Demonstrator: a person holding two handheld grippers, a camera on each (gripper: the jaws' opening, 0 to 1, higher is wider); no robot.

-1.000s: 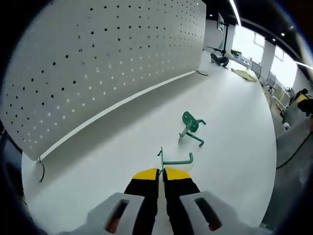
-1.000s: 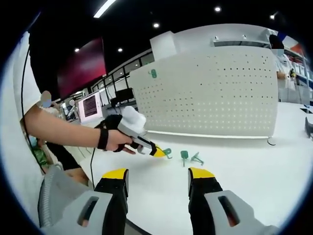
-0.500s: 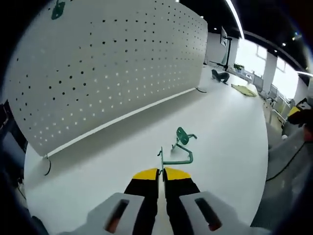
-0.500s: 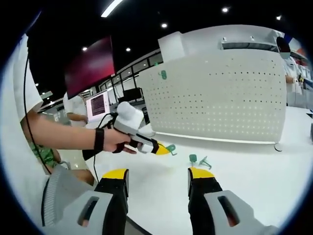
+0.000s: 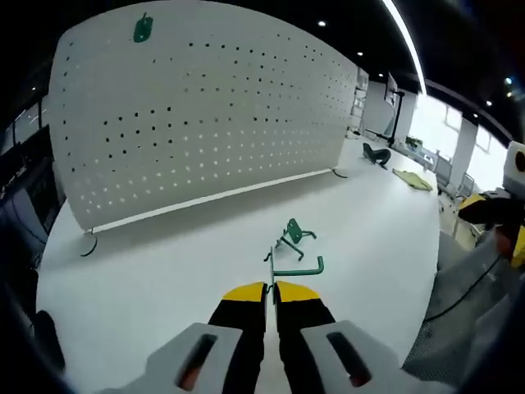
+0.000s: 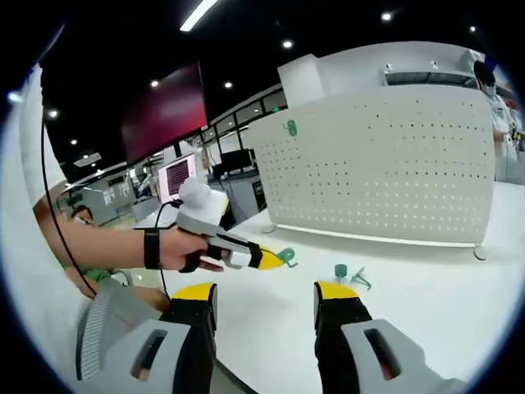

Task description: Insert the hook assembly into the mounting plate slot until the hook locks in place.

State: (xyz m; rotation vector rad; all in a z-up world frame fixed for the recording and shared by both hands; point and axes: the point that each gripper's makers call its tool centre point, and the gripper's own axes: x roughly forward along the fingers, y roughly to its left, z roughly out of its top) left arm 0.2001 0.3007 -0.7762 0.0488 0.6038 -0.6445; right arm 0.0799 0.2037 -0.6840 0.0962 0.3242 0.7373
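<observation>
L fingers (image 5: 271, 294) pinched on green hook (image 5: 294, 268), held off tabletop (image 5: 164, 271) for carry to pegboard (image 5: 205, 123) | R fingers (image 6: 264, 297) wide, nothing held, standing by | 2nd hook (image 5: 292, 235) lies on tabletop beyond | one hook (image 5: 143, 29) hung top of board

We hold our left gripper (image 5: 270, 289) above the table (image 5: 164, 271), jaws pressed together on a green hook (image 5: 291, 268). Our left hand (image 6: 182, 249) wraps its handle, forearm level. Our right gripper (image 6: 262, 300) hangs over the table, jaws parted, gripping nothing.
</observation>
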